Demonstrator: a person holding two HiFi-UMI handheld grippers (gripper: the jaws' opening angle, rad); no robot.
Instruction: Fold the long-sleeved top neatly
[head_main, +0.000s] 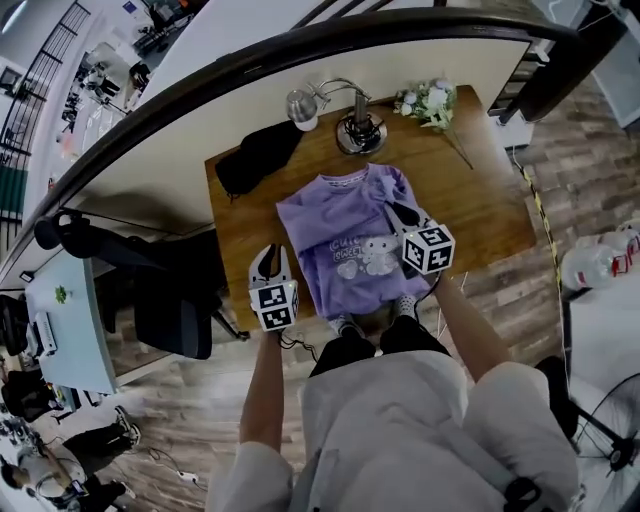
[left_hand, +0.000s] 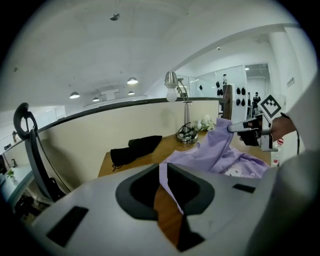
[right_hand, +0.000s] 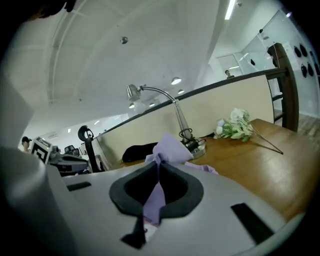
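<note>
Fingers (left_hand: 140, 194) of the left gripper (left_hand: 168, 199) pressed almost together, pinching a thin edge of the long-sleeved top (head_main: 345, 245) at its left margin; pads dark and rounded, with wood grain visible through the narrow slit between them. Fingers (right_hand: 131, 192) of the right gripper (right_hand: 156, 200) likewise closed on the garment, clamping a gathered fold that puckers into a soft tuft just beyond the tips; in the left gripper view this fold stands as a peak above the surface (head_main: 480, 215), with cloth sloping down from it on both sides. Top lying at the middle of the surface, directly before the person; long axis running from the near edge to the far edge, neck opening pointing away toward the lamp (head_main: 355, 128), hem toward the person. Fabric lilac, matt and soft, creased across the chest; pale band at the neckline; pale bear motif (head_main: 378, 255) on the front with lettering above it, too small to read. Surface rectangular, brown, wood-grained. Lamp metallic, with curved neck, round base and bare bulb, at the far edge; crumpled black cloth (head_main: 255, 155) at the far left corner, apart from the top; spray of white flowers (head_main: 432, 102) with one long thin stem at the far right.
</note>
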